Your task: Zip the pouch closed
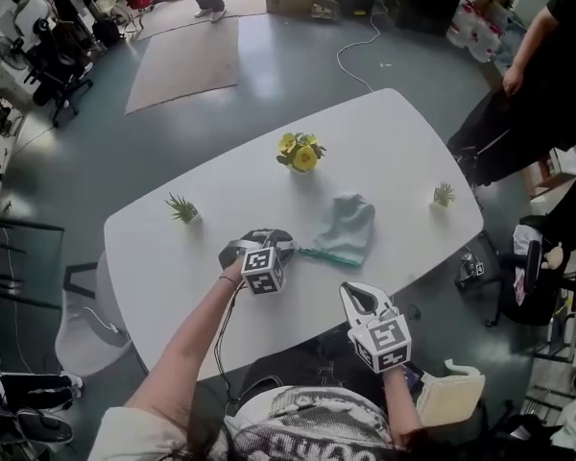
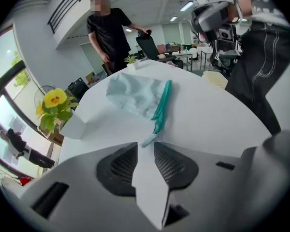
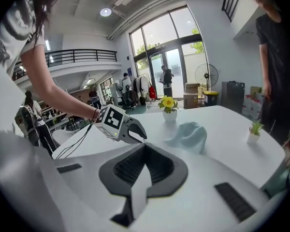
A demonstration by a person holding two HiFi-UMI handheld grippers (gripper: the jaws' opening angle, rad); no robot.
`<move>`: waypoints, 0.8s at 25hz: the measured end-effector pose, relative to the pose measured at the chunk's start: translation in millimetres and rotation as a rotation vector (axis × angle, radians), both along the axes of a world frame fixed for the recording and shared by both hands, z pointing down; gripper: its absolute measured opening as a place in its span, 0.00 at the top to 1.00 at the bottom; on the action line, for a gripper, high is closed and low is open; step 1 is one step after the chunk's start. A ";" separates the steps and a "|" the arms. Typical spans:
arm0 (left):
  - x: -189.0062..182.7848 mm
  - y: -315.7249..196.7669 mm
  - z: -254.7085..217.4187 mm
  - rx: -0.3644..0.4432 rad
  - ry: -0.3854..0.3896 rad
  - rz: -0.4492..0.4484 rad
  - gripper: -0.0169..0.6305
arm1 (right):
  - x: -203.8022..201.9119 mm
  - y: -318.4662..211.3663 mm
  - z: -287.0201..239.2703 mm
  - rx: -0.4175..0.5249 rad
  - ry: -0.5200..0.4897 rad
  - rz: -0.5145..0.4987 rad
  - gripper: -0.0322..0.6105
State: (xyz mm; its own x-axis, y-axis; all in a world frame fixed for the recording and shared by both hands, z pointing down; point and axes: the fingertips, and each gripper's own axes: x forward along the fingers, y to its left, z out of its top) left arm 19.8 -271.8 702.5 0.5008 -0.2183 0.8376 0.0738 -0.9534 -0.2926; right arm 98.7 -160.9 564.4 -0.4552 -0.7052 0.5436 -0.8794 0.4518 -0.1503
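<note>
A pale blue pouch point(image 1: 348, 225) lies crumpled on the white table point(image 1: 394, 142), its teal zipper edge point(image 1: 324, 254) facing me. In the left gripper view the pouch point(image 2: 133, 93) and its zipper point(image 2: 162, 105) run toward the jaws, and the zipper's light end tab point(image 2: 150, 139) lies right at the tips. My left gripper point(image 1: 286, 248) point(image 2: 145, 145) is open, its pads clear of the tab. My right gripper point(image 1: 349, 292) point(image 3: 145, 145) hovers near the table's front edge, shut and empty, short of the pouch point(image 3: 188, 135).
A yellow flower in a white pot point(image 1: 300, 152) stands behind the pouch. Small green plants sit at the left point(image 1: 182, 207) and right point(image 1: 444, 194) of the table. A person in black point(image 1: 538, 84) stands beyond the right end.
</note>
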 end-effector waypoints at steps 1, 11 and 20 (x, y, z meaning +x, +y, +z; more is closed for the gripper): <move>2.2 -0.8 3.6 0.003 -0.021 0.020 0.80 | 1.2 0.2 1.1 -0.004 0.000 -0.002 0.96; 13.9 14.6 -14.5 -0.122 0.088 -0.145 0.95 | 10.0 -8.4 9.6 -0.043 -0.015 -0.069 0.96; 49.8 43.8 -51.1 -0.212 0.229 -0.275 0.95 | 3.1 -15.4 36.4 -0.129 -0.036 -0.137 0.96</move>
State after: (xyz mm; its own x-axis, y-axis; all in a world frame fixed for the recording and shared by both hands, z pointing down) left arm 69.6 -228.0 651.4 0.6267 -0.2043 0.7520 -0.2362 -0.9694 -0.0666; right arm 101.7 -176.3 600.8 -0.5626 -0.5610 0.6072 -0.8042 0.5415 -0.2450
